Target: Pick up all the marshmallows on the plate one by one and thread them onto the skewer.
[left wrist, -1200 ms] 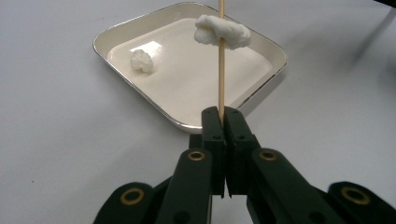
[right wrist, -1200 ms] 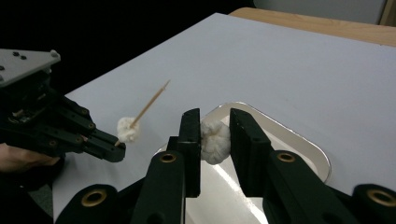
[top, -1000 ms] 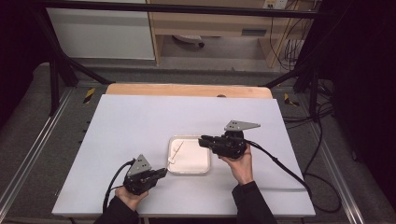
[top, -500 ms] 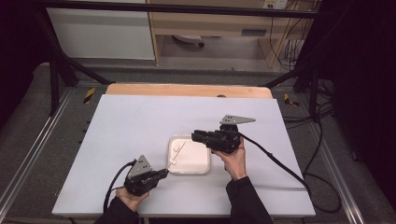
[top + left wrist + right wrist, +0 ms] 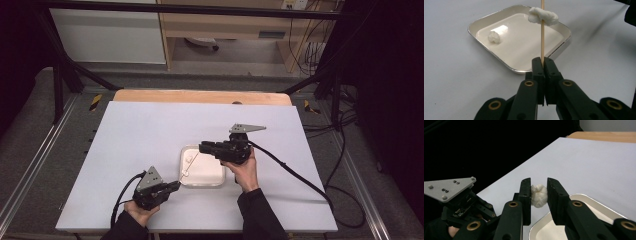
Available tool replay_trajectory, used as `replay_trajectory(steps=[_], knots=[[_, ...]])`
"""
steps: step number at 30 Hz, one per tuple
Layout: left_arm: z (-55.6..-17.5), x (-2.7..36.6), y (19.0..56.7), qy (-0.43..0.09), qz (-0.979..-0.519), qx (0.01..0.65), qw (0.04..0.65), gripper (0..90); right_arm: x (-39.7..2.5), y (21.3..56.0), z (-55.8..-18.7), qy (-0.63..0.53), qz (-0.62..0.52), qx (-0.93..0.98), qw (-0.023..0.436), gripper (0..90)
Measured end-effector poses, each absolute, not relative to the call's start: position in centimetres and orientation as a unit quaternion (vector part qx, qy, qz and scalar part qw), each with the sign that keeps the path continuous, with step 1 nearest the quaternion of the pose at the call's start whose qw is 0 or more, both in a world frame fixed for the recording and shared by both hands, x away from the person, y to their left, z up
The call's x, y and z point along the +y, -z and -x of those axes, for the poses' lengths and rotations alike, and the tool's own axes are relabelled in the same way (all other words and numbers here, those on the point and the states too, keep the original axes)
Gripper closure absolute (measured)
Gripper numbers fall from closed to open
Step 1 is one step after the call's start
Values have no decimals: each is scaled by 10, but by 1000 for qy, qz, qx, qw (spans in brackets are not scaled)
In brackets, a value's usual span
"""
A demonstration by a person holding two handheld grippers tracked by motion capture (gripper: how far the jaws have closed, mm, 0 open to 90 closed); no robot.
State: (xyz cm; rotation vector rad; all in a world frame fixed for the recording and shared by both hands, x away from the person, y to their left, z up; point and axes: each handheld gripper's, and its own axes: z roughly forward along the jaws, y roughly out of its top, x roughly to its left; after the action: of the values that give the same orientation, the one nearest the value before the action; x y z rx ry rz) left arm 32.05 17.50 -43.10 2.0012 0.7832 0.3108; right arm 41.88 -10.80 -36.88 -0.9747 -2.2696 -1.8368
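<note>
My left gripper (image 5: 543, 60) is shut on the lower end of a thin wooden skewer (image 5: 542, 40), which stands upright. A white fluffy lump (image 5: 543, 15) is threaded on the skewer high up, over the far rim of a shallow white tray (image 5: 484, 21). A second white lump (image 5: 494, 37) lies inside the tray. My right gripper (image 5: 538, 181) is shut on another white lump (image 5: 539, 196), just off the tray's corner (image 5: 584, 197). In the high view the left gripper (image 5: 174, 185) sits at the tray's near left and the right gripper (image 5: 202, 147) reaches over its far edge.
The tray (image 5: 220, 181) rests on a white table (image 5: 150, 130) with a wooden strip (image 5: 200, 96) along the far edge. Cables trail from both grippers towards the near side. Black frame bars and floor cables surround the table.
The right gripper has moved left, its jaws now over the tray's far edge. The left gripper has stayed in place with the skewer.
</note>
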Motion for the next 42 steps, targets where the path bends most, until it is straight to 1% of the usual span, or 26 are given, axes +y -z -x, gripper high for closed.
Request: replay_trajectory(steps=[20, 21, 34, 42], knots=[[-320, 174, 432, -133, -818, 319, 460, 886, -99, 381, -418, 596, 316, -735, 69, 767], [-322, 174, 433, -135, -817, 311, 467, 886, -99, 381, -417, 597, 316, -734, 70, 768], [-322, 172, 435, -137, -819, 310, 463, 887, -93, 387, -412, 601, 317, -730, 77, 785], [-321, 171, 434, -140, -818, 310, 464, 887, -91, 389, -409, 607, 313, -727, 72, 794]])
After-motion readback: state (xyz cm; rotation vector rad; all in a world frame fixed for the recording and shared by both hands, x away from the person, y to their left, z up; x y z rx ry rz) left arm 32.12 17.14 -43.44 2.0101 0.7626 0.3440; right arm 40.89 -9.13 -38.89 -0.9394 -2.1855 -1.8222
